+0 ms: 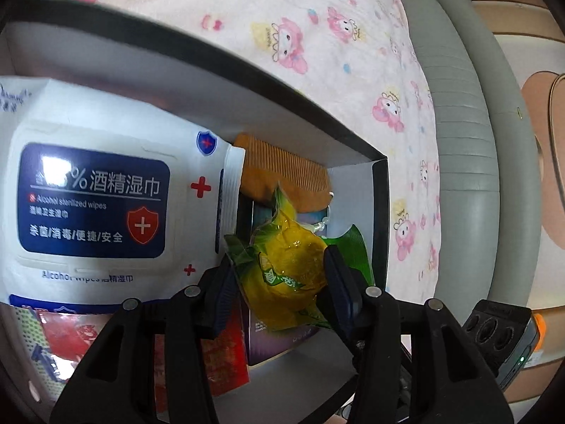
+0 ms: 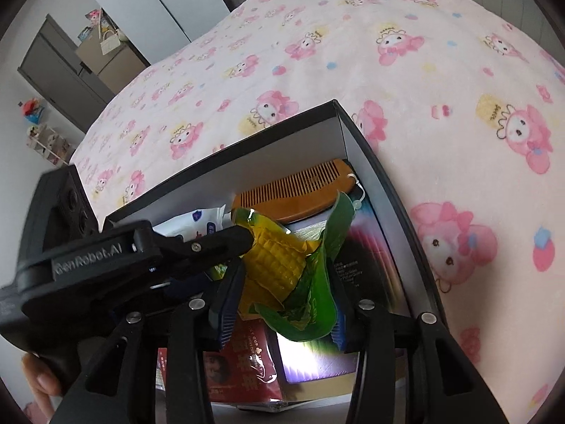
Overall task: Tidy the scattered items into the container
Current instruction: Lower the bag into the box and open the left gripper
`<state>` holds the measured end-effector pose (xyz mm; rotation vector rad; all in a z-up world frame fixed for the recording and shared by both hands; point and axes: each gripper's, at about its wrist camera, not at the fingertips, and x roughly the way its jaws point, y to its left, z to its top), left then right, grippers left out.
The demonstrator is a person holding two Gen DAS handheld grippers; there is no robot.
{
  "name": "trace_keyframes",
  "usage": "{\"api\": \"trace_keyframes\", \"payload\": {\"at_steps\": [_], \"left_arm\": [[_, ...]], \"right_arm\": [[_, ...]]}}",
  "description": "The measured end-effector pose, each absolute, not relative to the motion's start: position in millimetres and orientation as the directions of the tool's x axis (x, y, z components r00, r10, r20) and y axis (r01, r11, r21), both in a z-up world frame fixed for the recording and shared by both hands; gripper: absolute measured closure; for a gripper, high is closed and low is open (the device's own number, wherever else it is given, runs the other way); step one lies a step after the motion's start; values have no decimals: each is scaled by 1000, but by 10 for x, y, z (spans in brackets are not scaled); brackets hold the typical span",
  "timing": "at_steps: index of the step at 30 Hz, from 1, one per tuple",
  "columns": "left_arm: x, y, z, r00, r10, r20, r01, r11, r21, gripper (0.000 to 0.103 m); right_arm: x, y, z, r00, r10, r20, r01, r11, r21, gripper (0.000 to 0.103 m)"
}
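A vacuum-packed corn cob (image 1: 282,265) (image 2: 279,265) in a green and yellow wrapper hangs over the open box (image 1: 282,83) (image 2: 356,134), which has a black rim and white walls. My left gripper (image 1: 279,261) (image 2: 247,240) is shut on one part of it and my right gripper (image 2: 286,275) on another; the right one's far finger is hidden behind the wrapper. Inside the box lie a white and blue pack of alcohol wipes (image 1: 95,190) (image 2: 201,219), a wooden comb (image 1: 282,169) (image 2: 300,190), a red packet (image 1: 226,353) (image 2: 240,364) and a dark printed carton (image 1: 279,339) (image 2: 367,254).
The box stands on a bed with a pink cartoon blanket (image 1: 317,35) (image 2: 353,35). A grey padded bed frame (image 1: 466,141) runs along the right. The right gripper's body (image 1: 494,335) sits at the lower right. A grey cabinet (image 2: 60,67) stands far left; a thumb (image 2: 39,378) shows.
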<state>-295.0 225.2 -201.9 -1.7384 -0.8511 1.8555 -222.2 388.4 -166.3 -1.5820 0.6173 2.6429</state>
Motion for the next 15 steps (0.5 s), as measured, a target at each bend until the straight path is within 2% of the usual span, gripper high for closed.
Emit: {"api": "trace_keyframes", "payload": {"at_steps": [9,15], "left_arm": [[-2743,2106,-1748,-168,614,-772,-10,-784,-621,53],[-2572,2132,-1709,-140,522,-841,-70,-853,-518,57]], "right_arm": [[-2050,4036,-1454,-571,-124,-812,-234,-923,306,63],[-2002,4019,-1472,-547,-200,-813,-209,-908,364,63]]}}
